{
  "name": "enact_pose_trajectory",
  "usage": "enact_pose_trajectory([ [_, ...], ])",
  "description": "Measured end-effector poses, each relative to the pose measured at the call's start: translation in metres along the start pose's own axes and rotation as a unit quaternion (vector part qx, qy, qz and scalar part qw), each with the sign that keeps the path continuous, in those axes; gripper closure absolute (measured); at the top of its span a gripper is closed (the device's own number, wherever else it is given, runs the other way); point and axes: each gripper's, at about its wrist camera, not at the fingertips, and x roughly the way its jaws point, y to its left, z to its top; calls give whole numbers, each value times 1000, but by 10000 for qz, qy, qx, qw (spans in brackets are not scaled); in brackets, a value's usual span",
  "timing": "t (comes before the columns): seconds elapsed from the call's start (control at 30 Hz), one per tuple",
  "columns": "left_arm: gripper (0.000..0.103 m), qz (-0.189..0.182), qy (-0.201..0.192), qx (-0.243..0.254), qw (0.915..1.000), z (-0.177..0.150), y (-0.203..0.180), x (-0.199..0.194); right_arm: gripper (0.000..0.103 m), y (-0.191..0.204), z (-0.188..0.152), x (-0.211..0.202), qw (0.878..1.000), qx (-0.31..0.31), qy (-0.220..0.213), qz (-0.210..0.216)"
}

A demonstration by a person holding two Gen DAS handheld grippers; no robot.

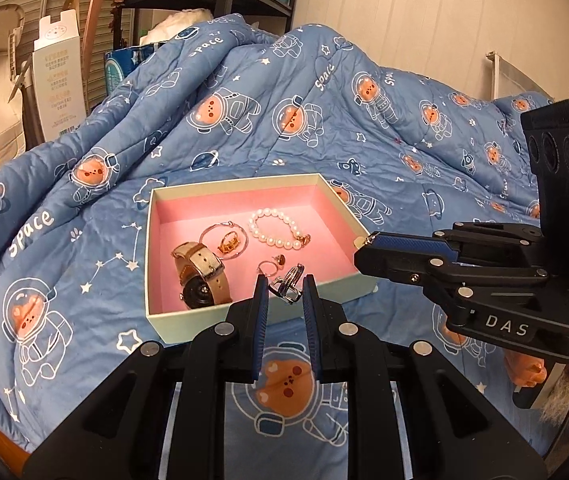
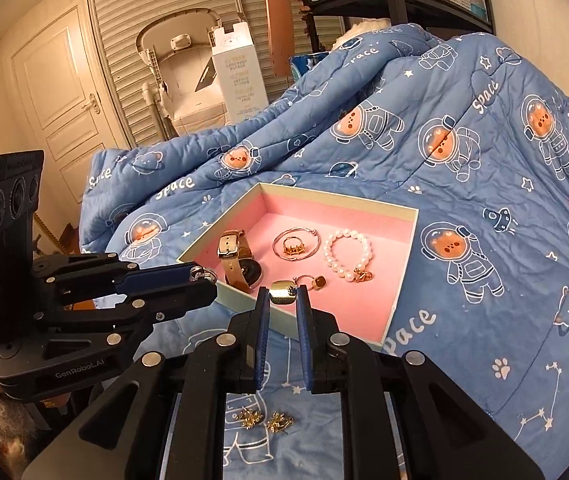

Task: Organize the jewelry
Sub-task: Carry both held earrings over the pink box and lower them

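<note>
Jewelry box, partly filled: two pieces held at its near edge, ready to go in.

Left gripper (image 1: 283, 294) pinches a silver ring (image 1: 287, 288); right gripper (image 2: 283, 298) pinches a gold ring (image 2: 282, 291). Both hang over the near wall of the box (image 1: 244, 318), which sits on the blue quilt (image 1: 84, 240). Already inside: watch (image 1: 200, 276) near left, hoop (image 1: 223, 241) around a gold ring, pearl bracelet (image 1: 278, 232) far right, stone ring (image 1: 273, 265) near middle. Likely next: carry each piece past the wall, lower, release. Open pink floor lies near right and along the far side. Two gold earrings (image 2: 266, 420) wait on the quilt below the right gripper.
</note>
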Motion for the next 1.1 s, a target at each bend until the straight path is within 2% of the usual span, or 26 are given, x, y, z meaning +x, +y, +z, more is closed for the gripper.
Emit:
enact_pose_trajectory([
  [0.23, 85, 86, 99, -181, 9998, 22, 20, 14, 90, -9, 15, 15, 9996, -213, 149, -54],
  [0.37, 85, -33, 186, -394, 9990, 35, 34, 25, 90, -17, 25, 26, 9991, -287, 320, -31],
  [0.67, 85, -7, 591, -463, 9972, 56, 46, 58, 90, -14, 37, 50, 9952, -664, 718, 45],
  [0.9, 85, -415, 1185, -812, 9888, 65, 47, 89, 90, -16, 41, 72, 9910, -596, 1184, 173],
  [1.1, 85, -302, 1665, -665, 9833, 69, 36, 109, 90, -24, 46, 89, 9855, -556, 1595, 163],
])
